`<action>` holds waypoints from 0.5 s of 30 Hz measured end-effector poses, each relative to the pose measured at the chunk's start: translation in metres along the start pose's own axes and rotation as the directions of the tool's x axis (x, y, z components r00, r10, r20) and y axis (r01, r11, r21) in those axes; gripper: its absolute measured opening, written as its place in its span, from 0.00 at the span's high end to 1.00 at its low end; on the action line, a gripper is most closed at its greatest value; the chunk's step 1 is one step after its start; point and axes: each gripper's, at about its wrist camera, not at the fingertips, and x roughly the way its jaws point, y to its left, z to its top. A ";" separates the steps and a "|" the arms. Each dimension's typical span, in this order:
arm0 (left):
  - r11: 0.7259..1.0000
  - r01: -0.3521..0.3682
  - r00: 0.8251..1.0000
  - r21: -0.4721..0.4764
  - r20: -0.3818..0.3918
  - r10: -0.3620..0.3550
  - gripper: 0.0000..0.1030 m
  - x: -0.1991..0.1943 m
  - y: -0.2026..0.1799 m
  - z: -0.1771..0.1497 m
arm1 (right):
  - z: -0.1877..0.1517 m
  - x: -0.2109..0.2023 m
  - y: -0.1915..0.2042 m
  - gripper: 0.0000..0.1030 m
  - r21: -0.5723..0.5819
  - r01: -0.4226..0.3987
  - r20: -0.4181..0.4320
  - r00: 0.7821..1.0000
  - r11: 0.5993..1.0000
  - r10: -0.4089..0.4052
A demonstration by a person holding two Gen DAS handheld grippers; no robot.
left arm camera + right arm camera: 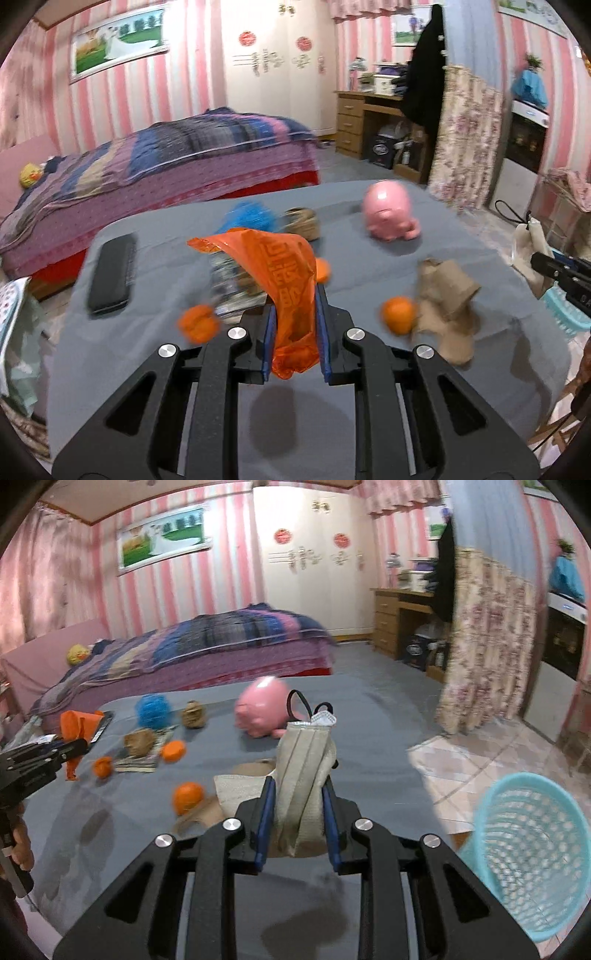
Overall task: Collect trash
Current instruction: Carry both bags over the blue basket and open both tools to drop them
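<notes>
1. A grey cloth-covered table (pixel 369 709) carries everything; places below are given relative to the pink pig-shaped money box (pixel 264 705) at its far side.
2. A turquoise plastic mesh basket (pixel 532 853) hangs off the table's edge, nearer and right of the pig.
3. The left gripper (pixel 295 325) has its fingers narrowed onto a crumpled orange plastic bag (pixel 284 280), lifted above the cloth, nearer and left of the pig.
4. The right gripper (pixel 299 812) is clamped on a beige pleated face mask (pixel 306 775), raised just in front of the pig.
5. Crumpled brown paper (pixel 445 295) lies nearer than the pig, an orange tangerine (pixel 398 314) touching it.
</notes>
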 end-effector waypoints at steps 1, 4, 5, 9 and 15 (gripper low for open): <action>1.000 0.014 1.000 0.004 0.004 -0.014 0.83 0.002 -0.009 0.004 | 0.000 -0.002 -0.008 0.76 0.009 0.020 0.003 1.000 1.000 -0.020; 0.997 0.068 0.997 0.026 0.021 -0.069 0.83 0.008 -0.044 0.018 | 0.002 -0.012 -0.040 0.76 0.040 0.112 0.017 0.993 0.993 -0.113; 0.996 0.086 0.996 0.034 0.027 -0.087 0.83 0.009 -0.054 0.022 | 0.003 -0.015 -0.049 0.76 0.048 0.138 0.021 0.990 0.989 -0.139; 0.986 0.158 0.986 0.054 0.036 -0.161 0.83 0.014 -0.096 0.041 | 0.002 -0.027 -0.085 0.76 0.084 0.227 0.026 0.973 0.970 -0.230; 0.958 0.261 0.963 0.121 0.041 -0.267 0.83 0.017 -0.170 0.065 | -0.004 -0.049 -0.146 0.76 0.175 0.314 0.027 0.946 0.933 -0.324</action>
